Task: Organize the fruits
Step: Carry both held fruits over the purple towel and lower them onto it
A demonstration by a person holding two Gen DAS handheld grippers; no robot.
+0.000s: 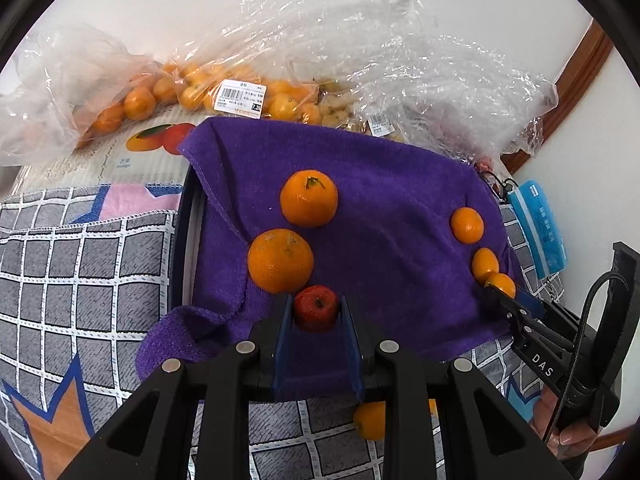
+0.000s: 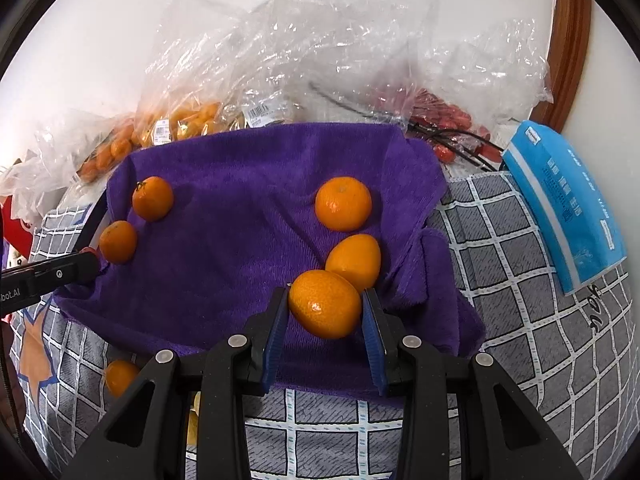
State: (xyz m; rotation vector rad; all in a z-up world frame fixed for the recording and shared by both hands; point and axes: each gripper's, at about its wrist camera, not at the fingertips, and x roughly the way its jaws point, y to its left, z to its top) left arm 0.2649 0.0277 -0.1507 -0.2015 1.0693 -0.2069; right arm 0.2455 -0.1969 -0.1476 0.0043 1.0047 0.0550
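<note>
Surface: purple towel [image 2: 240,240] spread over a grey checked cloth [image 2: 520,320].
Left claw [image 1: 316,312]: clamped on a small red fruit [image 1: 316,307], stem facing the camera.
Right claw [image 2: 325,306]: gripping a mandarin [image 2: 325,304], long axis across the jaws, above the towel's near edge.

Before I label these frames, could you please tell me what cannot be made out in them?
- Left wrist view: the orange fruit on the checked cloth is half hidden by the left hand-held gripper.
- Right wrist view: the red fruits at the back blur behind a crinkled plastic bag; kind unclear.
- Both views: the price labels are too small to read.
- Both views: the purple towel covers whatever lies under it.
</note>
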